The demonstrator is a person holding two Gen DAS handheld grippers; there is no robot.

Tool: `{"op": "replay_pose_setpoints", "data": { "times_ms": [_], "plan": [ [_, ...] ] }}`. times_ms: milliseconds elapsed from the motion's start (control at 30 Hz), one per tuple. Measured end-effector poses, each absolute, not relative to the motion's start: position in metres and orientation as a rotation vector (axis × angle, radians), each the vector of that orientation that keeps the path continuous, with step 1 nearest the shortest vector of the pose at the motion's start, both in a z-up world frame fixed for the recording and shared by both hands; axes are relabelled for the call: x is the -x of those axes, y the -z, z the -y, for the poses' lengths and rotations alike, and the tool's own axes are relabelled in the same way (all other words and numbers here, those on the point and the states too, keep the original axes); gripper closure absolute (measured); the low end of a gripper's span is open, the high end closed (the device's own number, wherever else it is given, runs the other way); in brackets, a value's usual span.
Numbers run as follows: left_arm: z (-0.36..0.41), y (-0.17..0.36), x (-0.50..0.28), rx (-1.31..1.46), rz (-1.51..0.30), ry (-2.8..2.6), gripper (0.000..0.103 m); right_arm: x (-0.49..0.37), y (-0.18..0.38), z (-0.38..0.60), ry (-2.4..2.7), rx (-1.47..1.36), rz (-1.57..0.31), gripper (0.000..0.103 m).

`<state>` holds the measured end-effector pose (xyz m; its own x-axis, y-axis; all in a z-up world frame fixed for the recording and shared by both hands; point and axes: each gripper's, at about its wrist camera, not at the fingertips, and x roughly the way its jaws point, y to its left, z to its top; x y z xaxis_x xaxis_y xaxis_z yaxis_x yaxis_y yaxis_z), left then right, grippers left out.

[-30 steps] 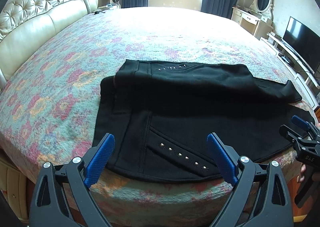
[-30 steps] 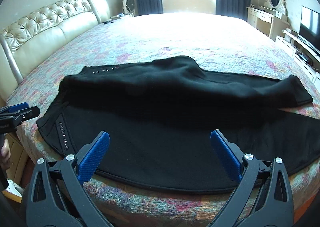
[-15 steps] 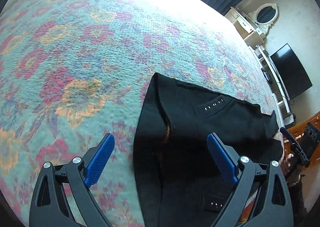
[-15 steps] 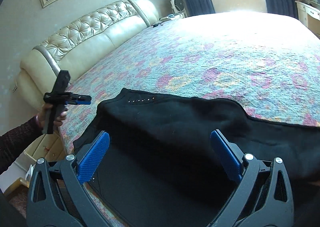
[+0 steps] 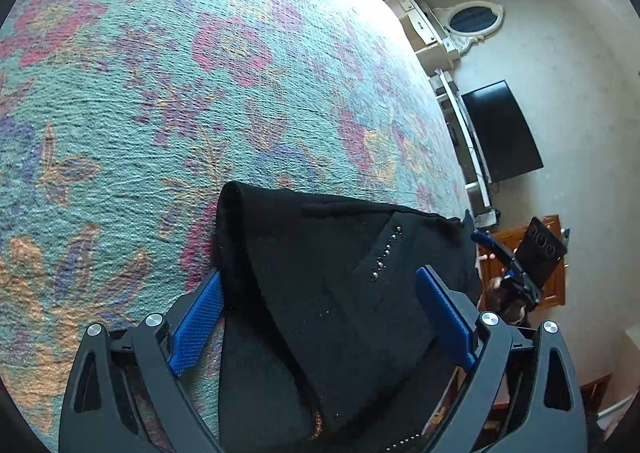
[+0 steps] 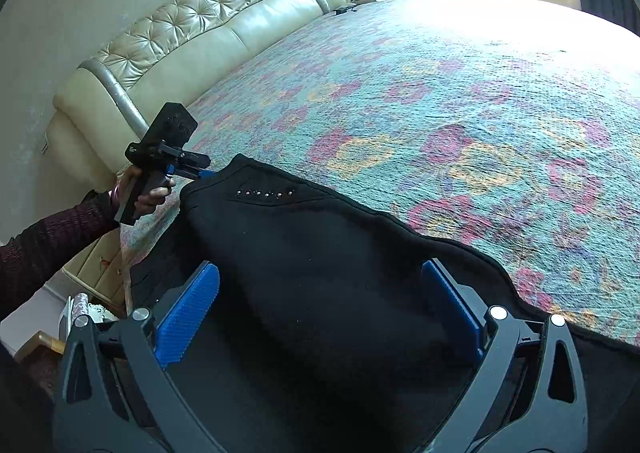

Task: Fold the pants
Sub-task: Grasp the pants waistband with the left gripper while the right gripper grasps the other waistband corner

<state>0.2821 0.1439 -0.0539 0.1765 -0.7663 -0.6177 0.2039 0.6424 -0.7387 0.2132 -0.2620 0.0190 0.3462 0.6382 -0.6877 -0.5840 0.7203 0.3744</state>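
At the bed's near left edge, the left gripper (image 5: 318, 317) stands wide open, its 2 blue pads straddling the waistband corner of the black pants (image 5: 328, 293) and gripping nothing. The pants lie along the near edge of the floral bedspread (image 6: 440, 101), already doubled lengthwise. Further right, the right gripper (image 6: 320, 313) hovers equally wide open over the legs, empty. The next fold probably needs both closing on cloth.

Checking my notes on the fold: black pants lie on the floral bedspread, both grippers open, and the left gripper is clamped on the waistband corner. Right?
Not clamped: the left wrist view shows the left gripper open, its jaws straddling the black pants. The rest holds.
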Motion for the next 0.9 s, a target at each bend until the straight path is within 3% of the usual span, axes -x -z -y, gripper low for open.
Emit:
{"op": "replay_pose_setpoints", "data": {
  "times_ms": [233,433,467,500,567,600,667,700,733,800,900],
  "plan": [
    [-0.163,0.056,-0.298,0.751,-1.162,0.733,0.011,-0.258,-0.019,0.260,-0.820,-0.059,-0.998,0.002],
    [-0.133,0.050,-0.296,0.524,-1.161,0.745,0.013,-0.295,0.001,0.252,-0.808,0.021,-1.118,0.002],
    [-0.133,0.051,-0.298,0.519,-1.161,0.737,0.028,-0.301,0.005,0.253,-0.811,0.015,-1.140,0.002],
    [-0.133,0.053,-0.300,0.527,-1.175,0.722,0.053,-0.305,0.010,0.253,-0.820,0.006,-1.165,0.002],
    [-0.138,0.066,-0.307,0.544,-1.218,0.674,0.072,-0.312,0.019,0.251,-0.821,0.013,-1.214,0.002],
    [-0.140,0.069,-0.308,0.544,-1.223,0.672,0.073,-0.313,0.022,0.250,-0.821,0.029,-1.234,0.006],
    [-0.144,0.069,-0.307,0.545,-1.223,0.684,0.073,-0.313,0.030,0.248,-0.833,0.048,-1.282,0.036],
    [-0.144,0.068,-0.307,0.532,-1.224,0.683,0.076,-0.314,0.035,0.247,-0.840,0.052,-1.321,0.063],
    [-0.143,0.067,-0.307,0.511,-1.222,0.680,0.079,-0.310,0.038,0.245,-0.836,0.087,-1.342,0.076],
    [-0.140,0.063,-0.304,0.491,-1.219,0.689,0.089,-0.305,0.042,0.242,-0.822,0.136,-1.355,0.079],
    [-0.141,0.046,-0.296,0.487,-1.151,0.744,0.093,-0.294,0.028,0.239,-0.799,0.161,-1.286,0.084]
  ]
}}
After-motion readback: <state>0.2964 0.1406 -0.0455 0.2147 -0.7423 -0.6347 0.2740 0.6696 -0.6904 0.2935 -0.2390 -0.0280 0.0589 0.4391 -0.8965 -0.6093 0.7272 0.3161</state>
